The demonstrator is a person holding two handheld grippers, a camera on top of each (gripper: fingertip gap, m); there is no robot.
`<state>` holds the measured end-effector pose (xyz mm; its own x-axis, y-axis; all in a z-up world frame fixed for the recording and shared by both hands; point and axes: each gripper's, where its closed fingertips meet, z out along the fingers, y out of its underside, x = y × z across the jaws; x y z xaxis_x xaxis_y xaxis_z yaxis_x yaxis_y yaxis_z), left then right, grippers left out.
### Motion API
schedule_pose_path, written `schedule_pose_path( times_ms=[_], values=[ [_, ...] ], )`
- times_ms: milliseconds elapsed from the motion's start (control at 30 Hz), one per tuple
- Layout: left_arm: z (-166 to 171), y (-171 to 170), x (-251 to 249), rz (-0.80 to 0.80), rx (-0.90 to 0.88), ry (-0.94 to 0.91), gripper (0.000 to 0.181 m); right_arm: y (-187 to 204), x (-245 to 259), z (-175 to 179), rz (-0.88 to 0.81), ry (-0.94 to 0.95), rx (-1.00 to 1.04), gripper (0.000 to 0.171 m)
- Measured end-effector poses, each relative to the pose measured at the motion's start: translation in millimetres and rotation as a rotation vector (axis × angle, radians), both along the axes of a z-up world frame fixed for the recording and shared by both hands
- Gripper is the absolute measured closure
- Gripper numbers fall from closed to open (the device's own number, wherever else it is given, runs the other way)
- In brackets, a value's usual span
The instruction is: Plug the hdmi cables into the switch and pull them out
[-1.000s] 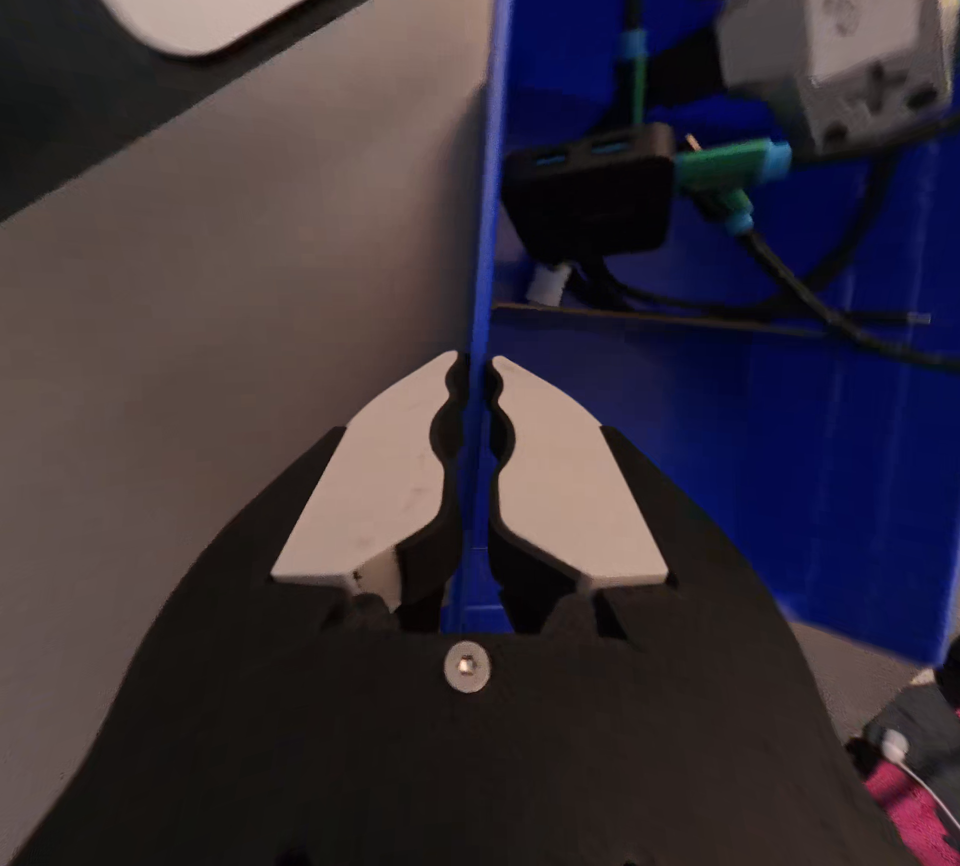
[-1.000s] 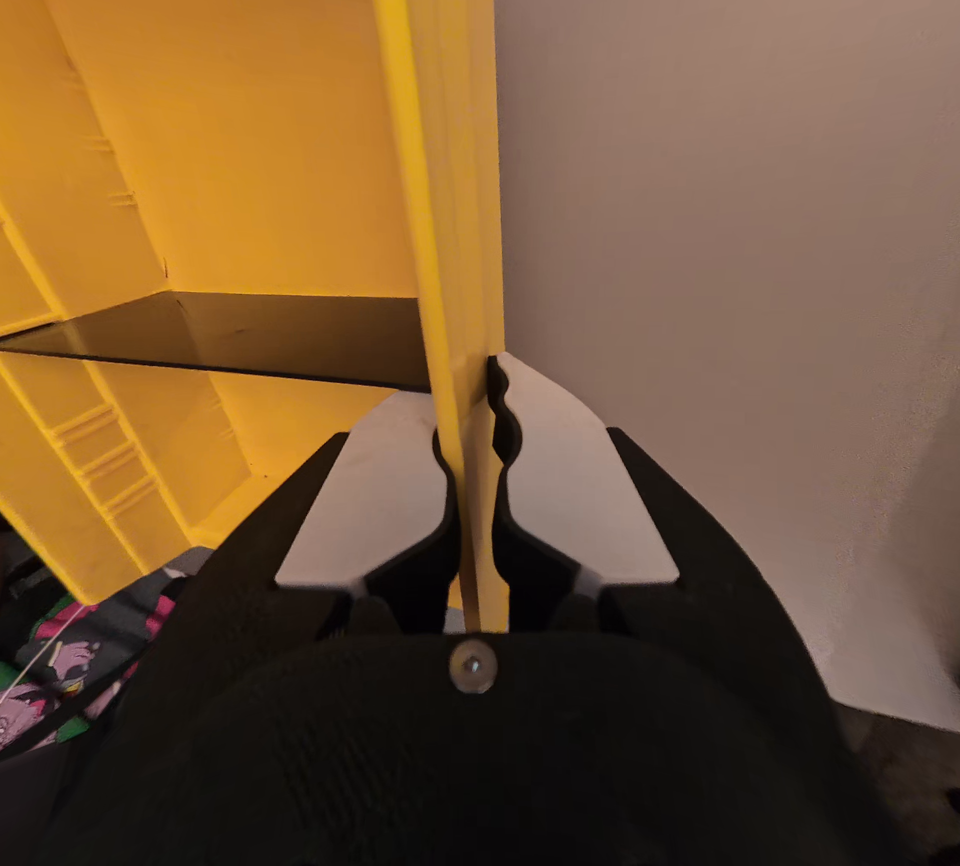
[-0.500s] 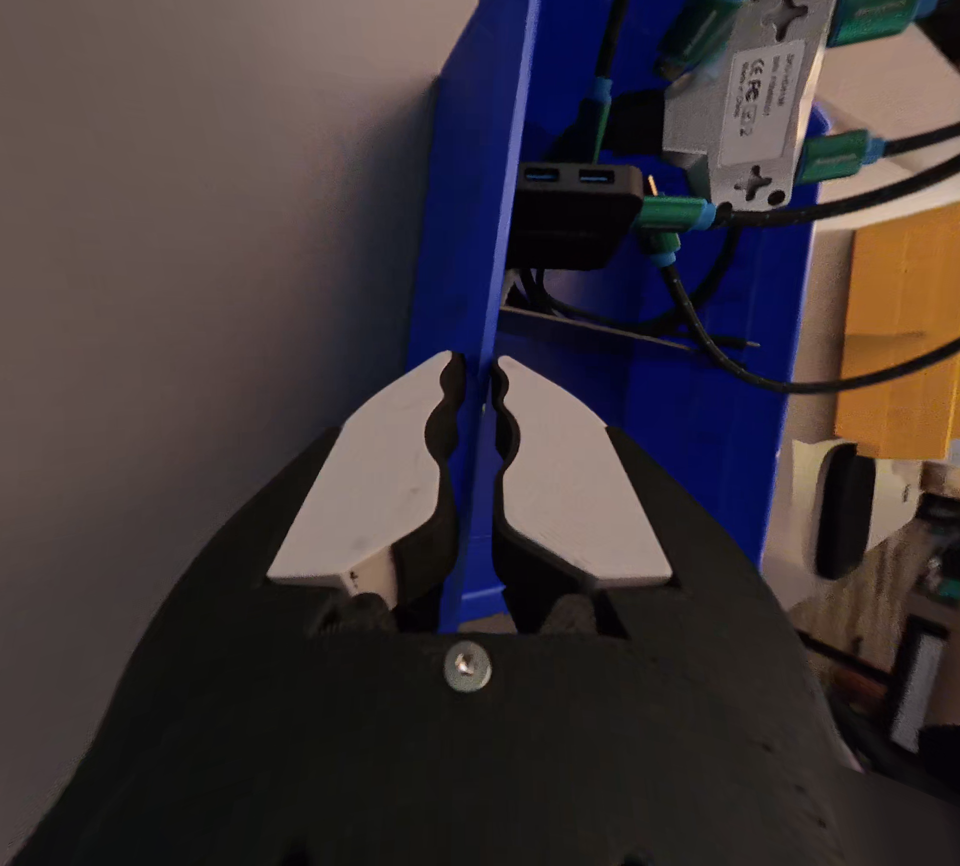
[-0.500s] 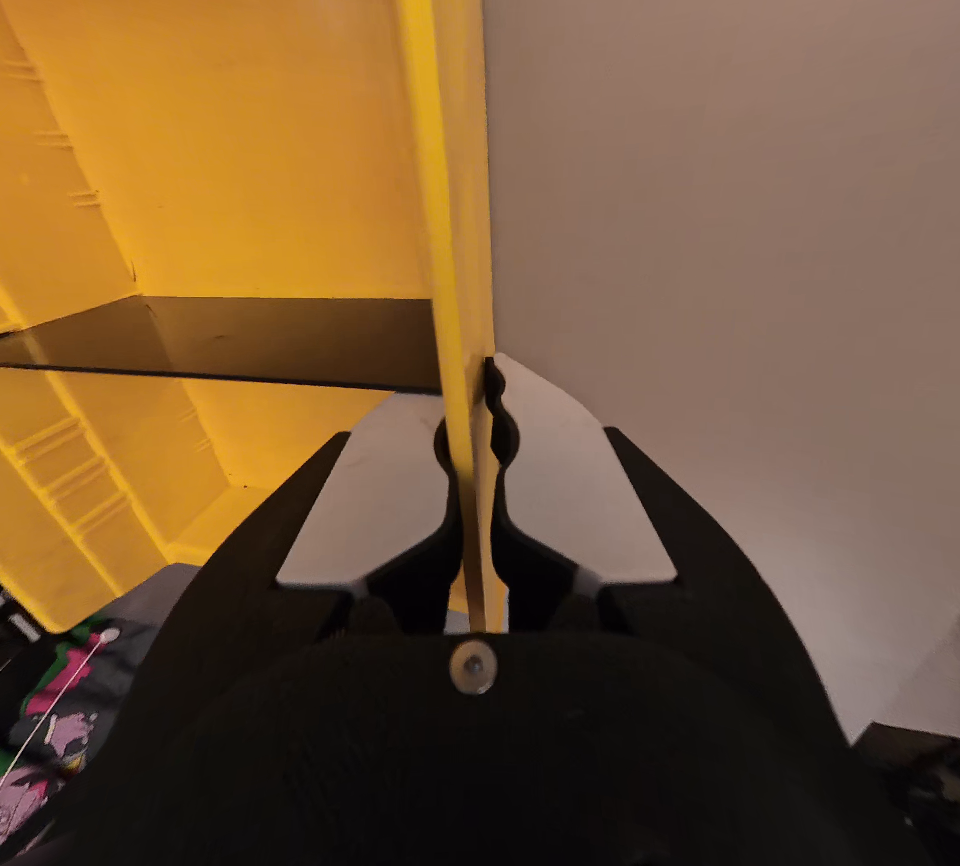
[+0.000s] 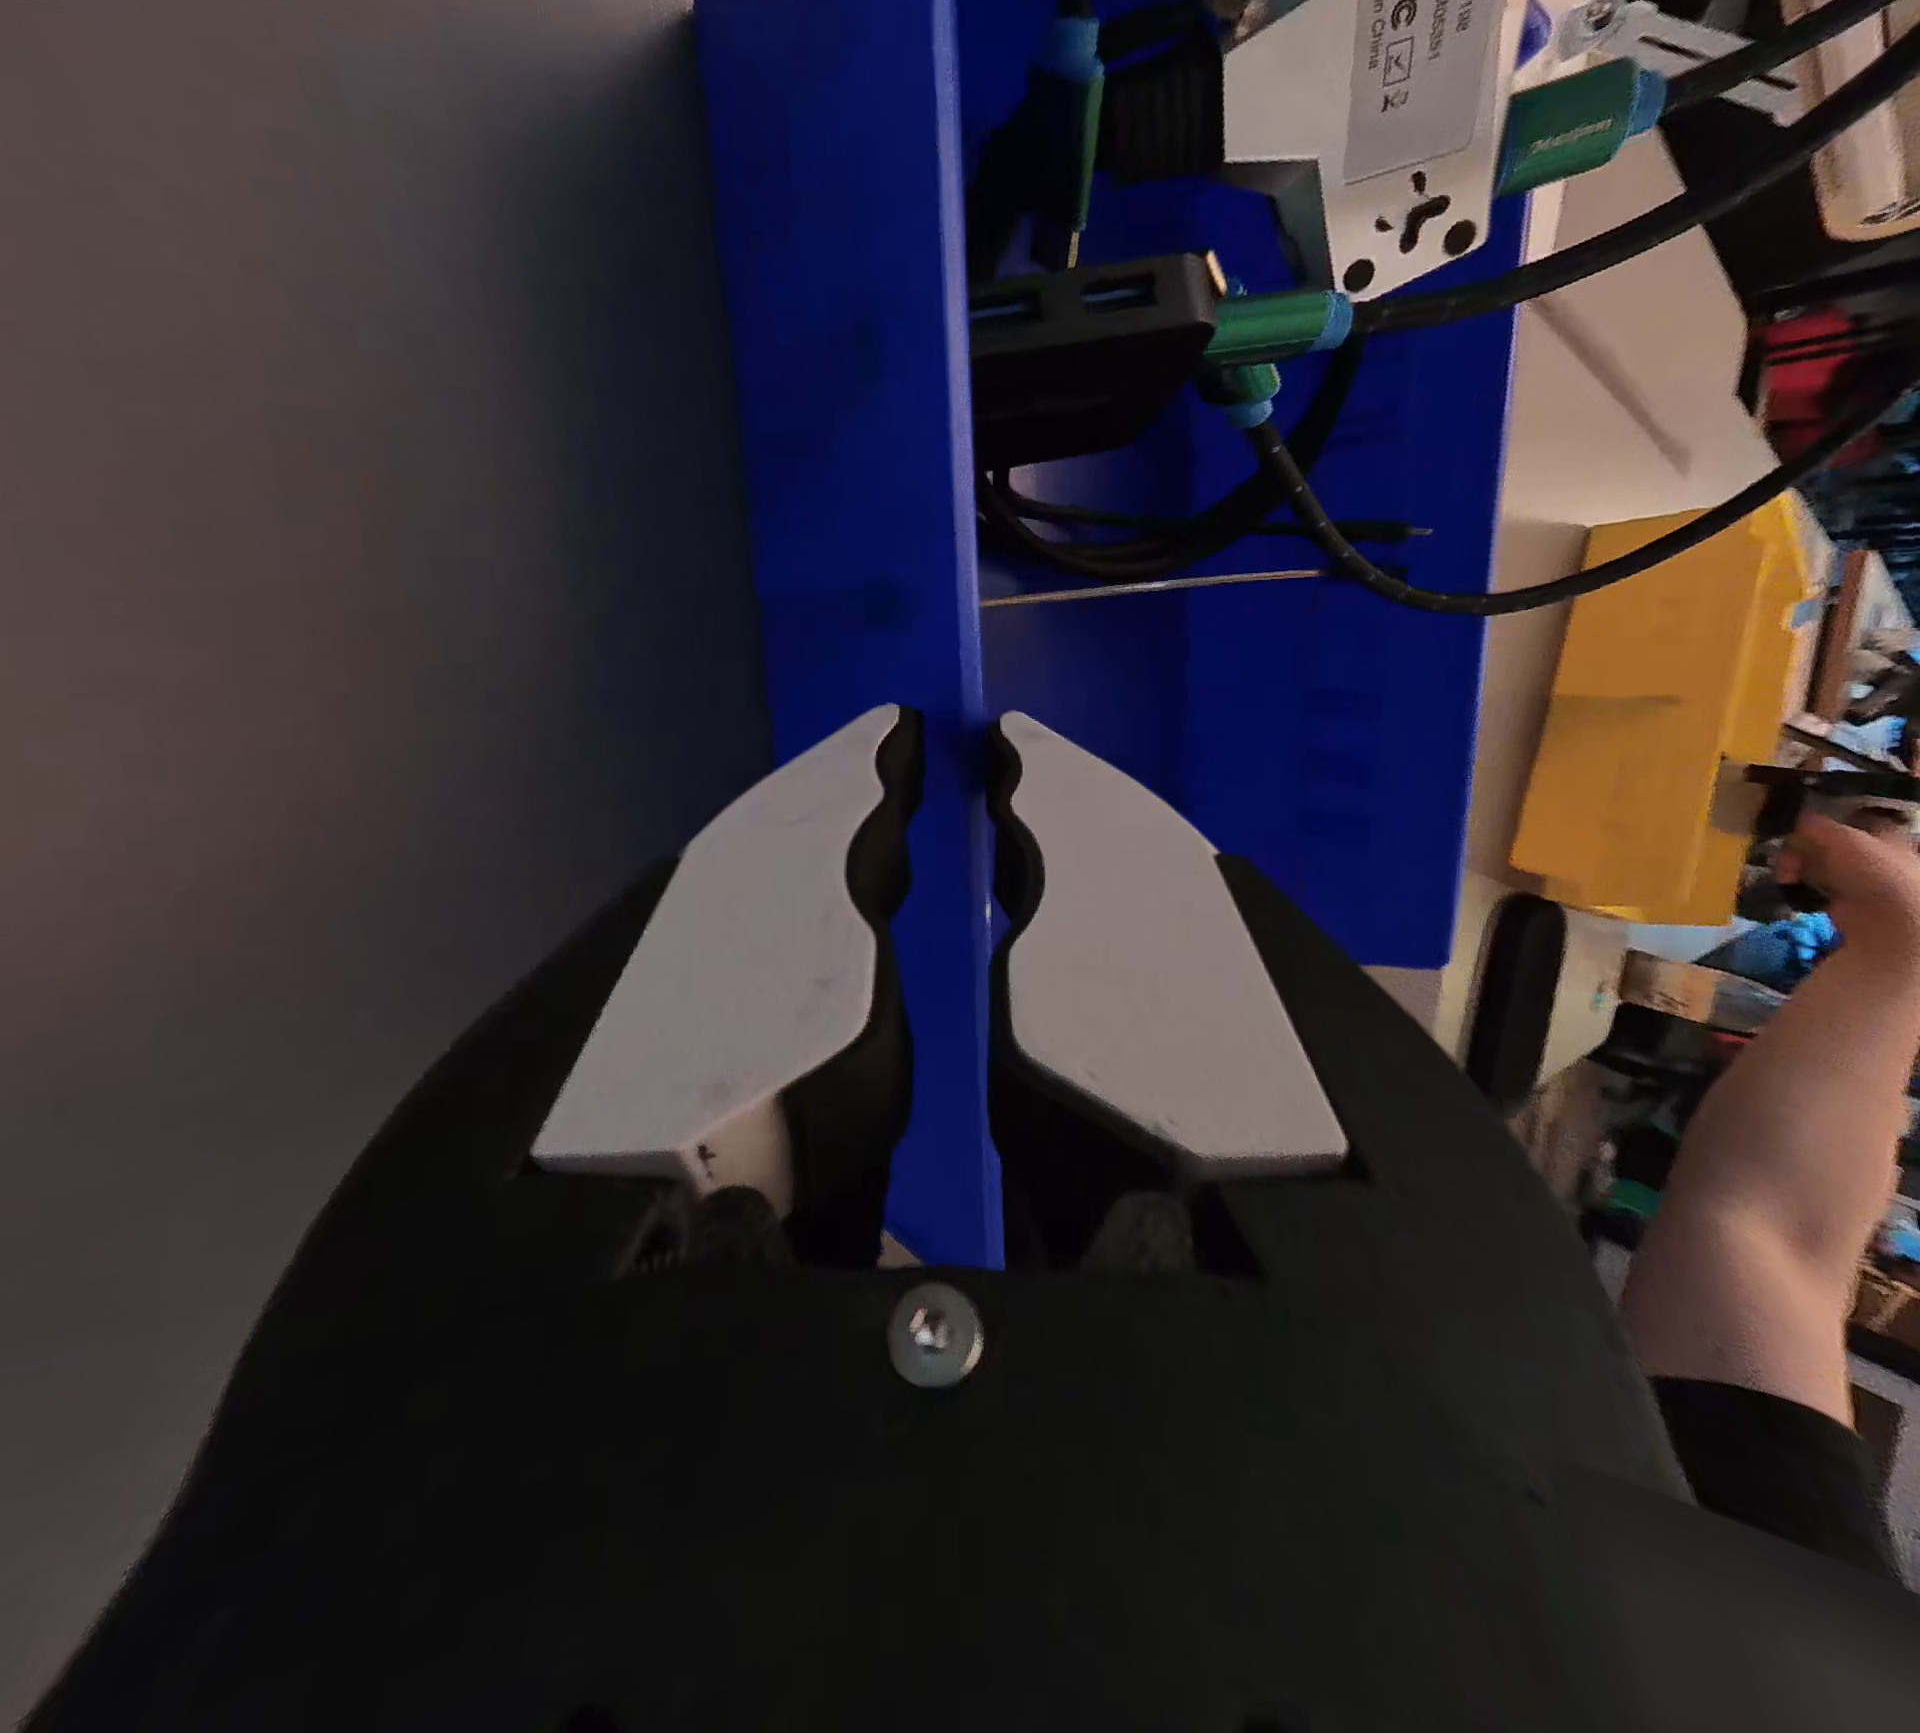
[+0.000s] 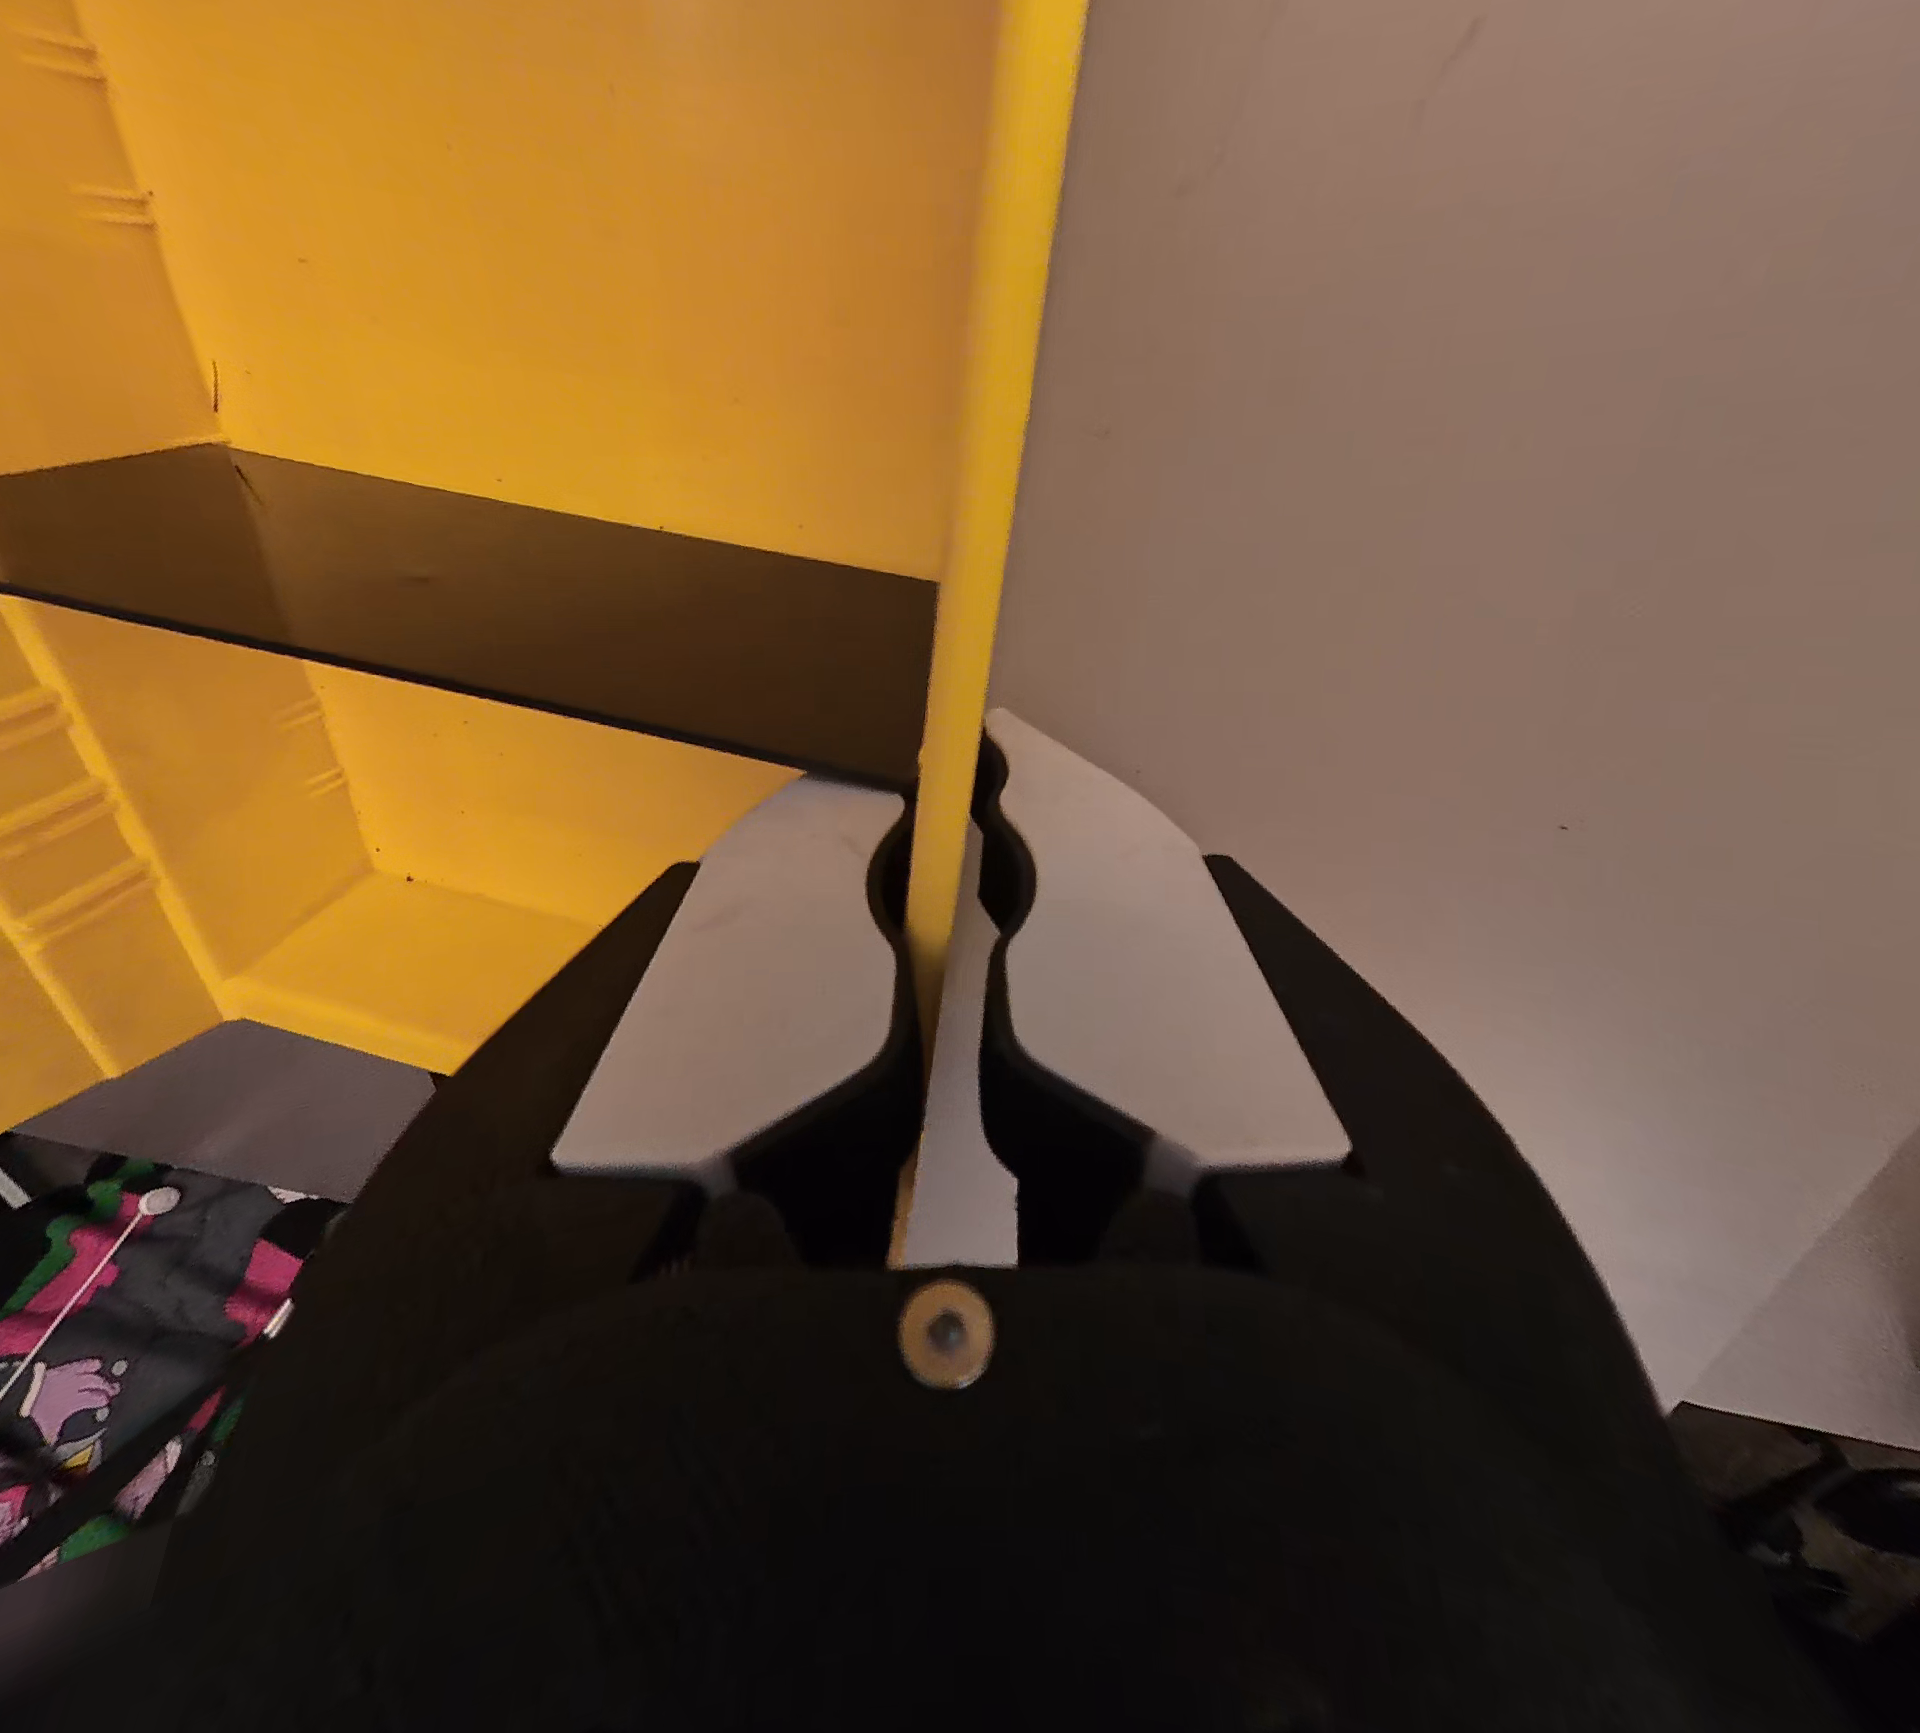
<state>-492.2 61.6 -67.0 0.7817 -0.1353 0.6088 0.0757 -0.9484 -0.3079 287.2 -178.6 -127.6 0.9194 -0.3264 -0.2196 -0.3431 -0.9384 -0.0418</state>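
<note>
My left gripper point(image 5: 951, 727) clamped on side wall of blue plastic bin point(image 5: 831, 333); my right gripper point(image 6: 951, 748) clamped on wall of yellow plastic bin point(image 6: 623, 177). Silver metal hdmi switch point(image 5: 1423, 42), green-plugged black hdmi cables point(image 5: 1278, 322) spilling over blue bin's rim. Switch likely light, rigid; cables stiff, springy. Grasp plug shells, not cords.

Blue bin point(image 5: 852, 395) seen as smooth matt plastic, yellow bin point(image 6: 582, 156) as smooth plastic with a dull sheen, its divider point(image 6: 499, 582) as glossy black sheet, switch point(image 5: 1423, 73) cased in brushed silvery metal, hdmi cables point(image 5: 1621, 260) sheathed in black braid, plugs in shiny green metal.
</note>
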Motion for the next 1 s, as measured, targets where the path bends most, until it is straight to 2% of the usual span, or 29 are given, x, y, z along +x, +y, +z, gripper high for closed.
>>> schedule_pose_path(
  times_ms=[267, 500, 900, 1000],
  values=[
    [0, 22, 9, -0.004, 0.075, 0.013, 0.172, 3, 7, 0, 0.032, -0.018, -0.014, 0.164],
    [1, 25, 8, 0.013, 0.082, -0.015, 0.172, 3, 10, -1, 0.106, -0.107, -0.047, 0.164],
    [2, 34, 2, 0.034, 0.136, 0.047, 0.173, 6, 14, -1, 0.137, -0.115, -0.026, 0.164],
    [13, 39, 0, 0.058, 0.194, 0.026, 0.176, 6, 14, -2, 0.136, -0.129, 0.000, 0.161]
  ],
)
